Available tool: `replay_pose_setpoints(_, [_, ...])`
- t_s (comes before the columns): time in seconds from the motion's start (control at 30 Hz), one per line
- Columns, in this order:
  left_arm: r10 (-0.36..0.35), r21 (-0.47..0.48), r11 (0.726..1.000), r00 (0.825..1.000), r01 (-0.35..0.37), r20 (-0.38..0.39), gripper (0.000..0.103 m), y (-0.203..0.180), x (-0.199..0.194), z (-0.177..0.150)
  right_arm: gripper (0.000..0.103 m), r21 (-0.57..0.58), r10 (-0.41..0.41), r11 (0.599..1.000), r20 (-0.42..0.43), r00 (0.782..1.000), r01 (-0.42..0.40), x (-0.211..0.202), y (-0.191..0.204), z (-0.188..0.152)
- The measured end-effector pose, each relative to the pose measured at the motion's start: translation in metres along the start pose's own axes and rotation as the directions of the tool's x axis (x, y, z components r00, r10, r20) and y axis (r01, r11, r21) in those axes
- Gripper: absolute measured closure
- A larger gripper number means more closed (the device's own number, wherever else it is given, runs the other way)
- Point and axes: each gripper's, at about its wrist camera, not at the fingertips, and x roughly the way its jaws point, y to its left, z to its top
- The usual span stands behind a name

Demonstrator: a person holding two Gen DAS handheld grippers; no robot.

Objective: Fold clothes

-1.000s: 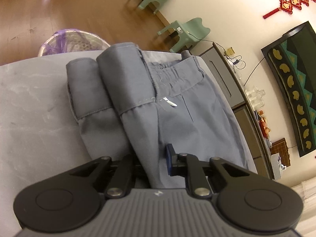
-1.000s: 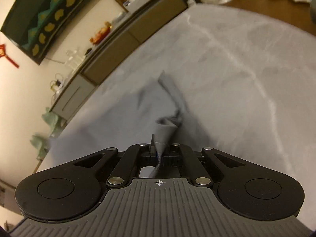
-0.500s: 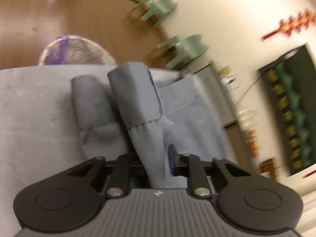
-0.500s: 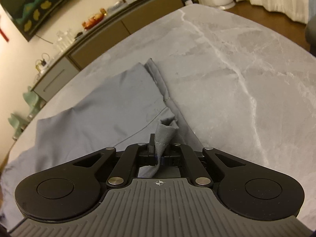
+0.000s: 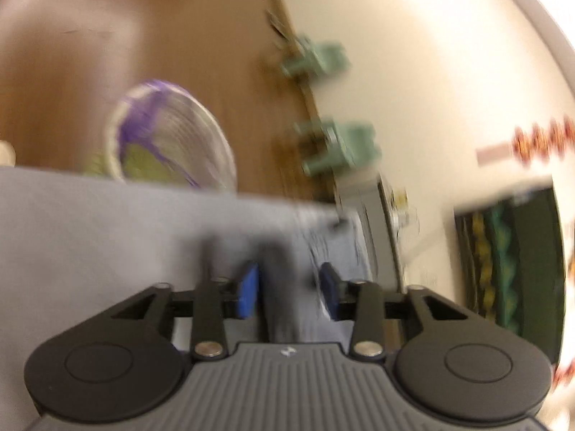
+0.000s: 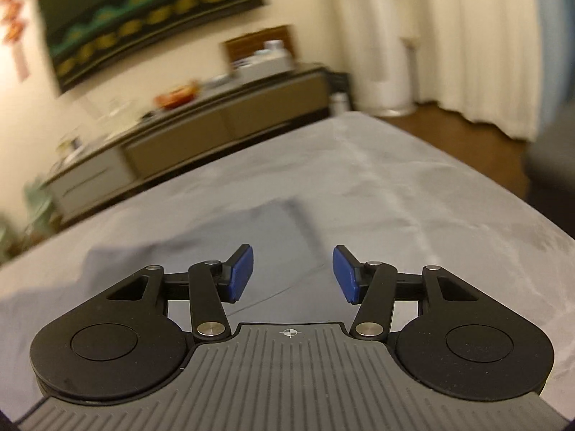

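Over grey garment (image 6: 273, 237), both tools now opening, cloth released

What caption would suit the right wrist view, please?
Right gripper opening, nothing between its pads, above grey garment on grey table.

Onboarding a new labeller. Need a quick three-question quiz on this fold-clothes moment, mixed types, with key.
1. True or false: the right gripper has cloth pinched between its pads.
2. Multiple choice: what lies on the grey table ahead of the right gripper? A) a white towel B) a grey-blue garment C) a striped shirt
3. Fill in: beyond the table's far edge in the left wrist view, a round ____ with purple trim stands on the wood floor.

Key:
1. False. Its jaws are opening, with nothing between them.
2. B
3. basket
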Motion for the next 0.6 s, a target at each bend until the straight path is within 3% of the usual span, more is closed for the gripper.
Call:
replay_pose_setpoints(0.07, [-0.03, -0.064, 0.997, 0.999, 0.03, 0.013, 0.052, 0.012, -0.011, 0.008, 0.049, -0.052, 0.027, 0.998, -0.008, 1.0, -0.027, -0.006, 0.019, -0.009])
replay_pose_setpoints(0.17, [-0.013, -0.017, 1.0, 1.0, 0.014, 0.019, 0.054, 0.007, -0.026, 0.008, 0.049, -0.112, 0.07, 0.991, -0.035, 0.997, -0.073, -0.007, 0.049, -0.022])
replay_pose_setpoints(0.3, [-0.033, 0.193, 0.98, 0.996, 0.049, -0.086, 0.054, -0.033, -0.022, -0.025, 0.044, -0.186, 0.141, 0.971, -0.065, 0.988, -0.151, -0.009, 0.088, -0.038])
replay_pose_setpoints(0.37, [0.026, 0.328, 0.944, 0.992, 0.016, -0.123, 0.053, -0.055, -0.009, -0.049, 0.043, -0.2, 0.156, 0.965, -0.083, 0.984, -0.169, -0.008, 0.1, -0.045])
replay_pose_setpoints(0.43, [0.132, 0.421, 0.903, 0.987, -0.081, -0.094, 0.053, -0.068, 0.006, -0.065, 0.042, -0.169, 0.181, 0.965, -0.114, 0.977, -0.198, -0.006, 0.104, -0.052])
replay_pose_setpoints(0.47, [0.162, 0.447, 0.888, 0.984, -0.111, -0.078, 0.057, -0.07, 0.011, -0.069, 0.042, -0.143, 0.196, 0.966, -0.131, 0.972, -0.215, -0.004, 0.104, -0.055])
replay_pose_setpoints(0.53, [0.212, 0.496, 0.853, 0.976, -0.163, -0.042, 0.09, -0.074, 0.023, -0.074, 0.042, -0.06, 0.231, 0.968, -0.162, 0.959, -0.244, -0.002, 0.096, -0.061])
replay_pose_setpoints(0.57, [0.221, 0.512, 0.842, 0.975, -0.172, -0.034, 0.096, -0.074, 0.028, -0.073, 0.042, -0.008, 0.25, 0.967, -0.179, 0.952, -0.255, -0.001, 0.088, -0.063])
replay_pose_setpoints(0.6, [0.201, 0.509, 0.847, 0.979, -0.153, -0.04, 0.098, -0.072, 0.032, -0.07, 0.042, 0.047, 0.269, 0.963, -0.205, 0.941, -0.265, 0.003, 0.079, -0.066])
